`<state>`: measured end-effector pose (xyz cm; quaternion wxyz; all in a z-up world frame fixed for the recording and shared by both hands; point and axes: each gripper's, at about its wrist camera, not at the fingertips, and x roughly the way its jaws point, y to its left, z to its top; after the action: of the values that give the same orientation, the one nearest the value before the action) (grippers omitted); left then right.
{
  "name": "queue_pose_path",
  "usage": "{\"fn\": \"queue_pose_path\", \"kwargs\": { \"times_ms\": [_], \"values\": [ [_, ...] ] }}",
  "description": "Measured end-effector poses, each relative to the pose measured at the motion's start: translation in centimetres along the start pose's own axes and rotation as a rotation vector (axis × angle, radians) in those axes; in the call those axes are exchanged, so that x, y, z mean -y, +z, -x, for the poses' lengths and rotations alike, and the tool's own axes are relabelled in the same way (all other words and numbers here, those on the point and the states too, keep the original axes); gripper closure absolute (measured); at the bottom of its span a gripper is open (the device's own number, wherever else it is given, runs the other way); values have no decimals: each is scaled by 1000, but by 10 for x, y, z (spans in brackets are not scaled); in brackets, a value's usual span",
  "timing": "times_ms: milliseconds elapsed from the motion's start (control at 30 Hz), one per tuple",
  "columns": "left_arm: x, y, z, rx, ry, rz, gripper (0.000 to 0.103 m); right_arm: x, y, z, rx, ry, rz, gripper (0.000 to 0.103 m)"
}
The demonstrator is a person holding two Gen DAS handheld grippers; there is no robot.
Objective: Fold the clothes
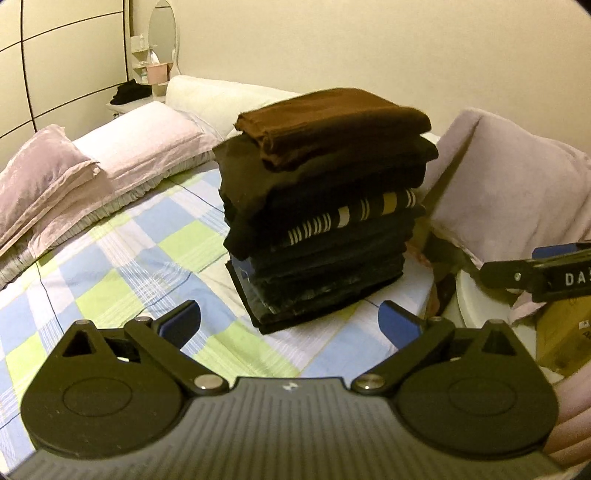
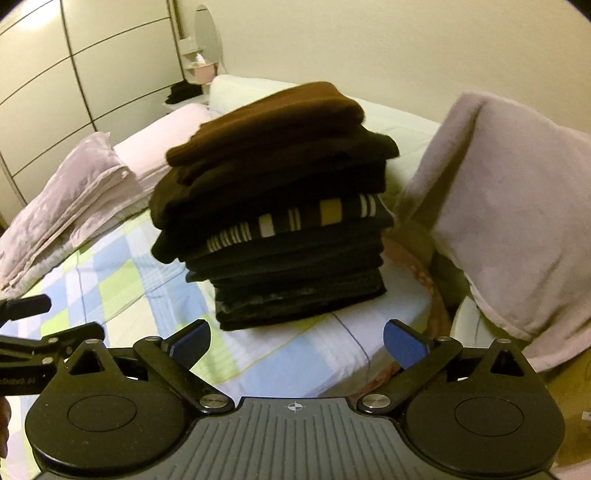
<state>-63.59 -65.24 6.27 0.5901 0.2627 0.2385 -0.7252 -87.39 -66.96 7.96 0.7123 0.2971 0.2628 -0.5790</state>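
A tall stack of folded clothes [image 1: 325,218] stands on the bed [image 1: 122,254], near its corner on the side of the pink blanket. The top piece is a brown folded garment [image 1: 332,125], which lies a little crooked on the darker pieces under it. In the middle of the stack one dark piece with white and yellow stripes [image 1: 354,214] shows its folded edge. The lowest pieces are black and lie flat on the checked sheet of blue, green and white squares.

The left claw [image 1: 291,325] hangs in front of the stack, its blue pads wide apart, and it holds nothing. The right claw [image 2: 295,345] is also spread wide and empty, just before the foot of the stack; neither one touches the clothes.

Left of the stack, pink pillows [image 1: 96,166] lie at the head of the bed. On the right a pink blanket [image 2: 509,210] hangs over something beside the bed. Behind is a wardrobe [image 2: 85,70] and an oval mirror [image 1: 161,33].
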Motion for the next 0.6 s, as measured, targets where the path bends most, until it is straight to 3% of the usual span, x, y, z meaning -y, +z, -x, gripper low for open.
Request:
{"fn": "queue_pose_path", "kwargs": {
  "times_ms": [133,300,600],
  "values": [
    [3,9,-2,28,13,15,2,-2,7,7,43,10,30,1],
    [9,10,-8,-5,35,39,2,4,11,9,55,29,60,1],
    [18,-3,-7,-52,80,58,2,19,5,-9,12,93,46,1]
  ]
}}
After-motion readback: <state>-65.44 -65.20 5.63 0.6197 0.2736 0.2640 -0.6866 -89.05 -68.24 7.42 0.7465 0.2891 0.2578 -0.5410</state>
